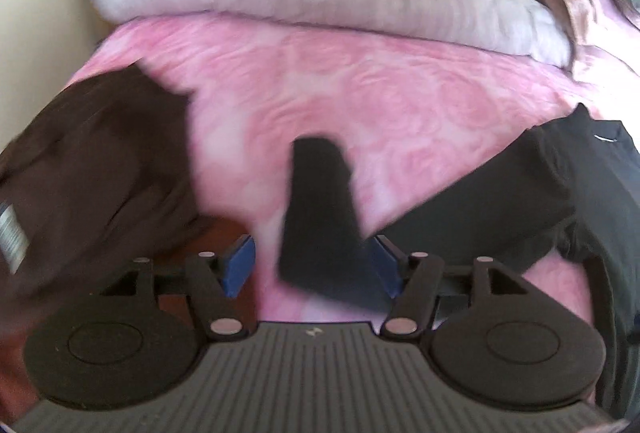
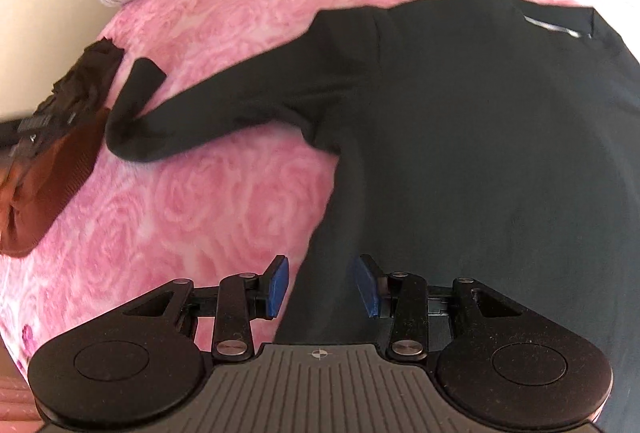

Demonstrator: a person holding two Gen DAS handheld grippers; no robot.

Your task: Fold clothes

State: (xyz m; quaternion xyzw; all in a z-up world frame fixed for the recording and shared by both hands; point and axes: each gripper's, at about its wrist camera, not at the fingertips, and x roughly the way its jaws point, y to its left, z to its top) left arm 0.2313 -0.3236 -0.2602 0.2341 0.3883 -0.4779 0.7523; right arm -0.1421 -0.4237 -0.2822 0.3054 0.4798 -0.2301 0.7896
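Black shirt (image 2: pixel 460 137) flat on pink rose bedspread (image 2: pixel 208 201), both tongs (image 1: pixel 312 265) (image 2: pixel 324 285) agape, gripping nothing.

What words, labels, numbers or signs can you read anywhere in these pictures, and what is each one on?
No text can be read.
Tag on the brown garment: a pale printed tag, too blurred to read.
Neck label inside the black shirt: a pale strip, too small to read.
Left gripper body: a small pale mark, no letters.
Right gripper body: a crosshair sign, no letters.
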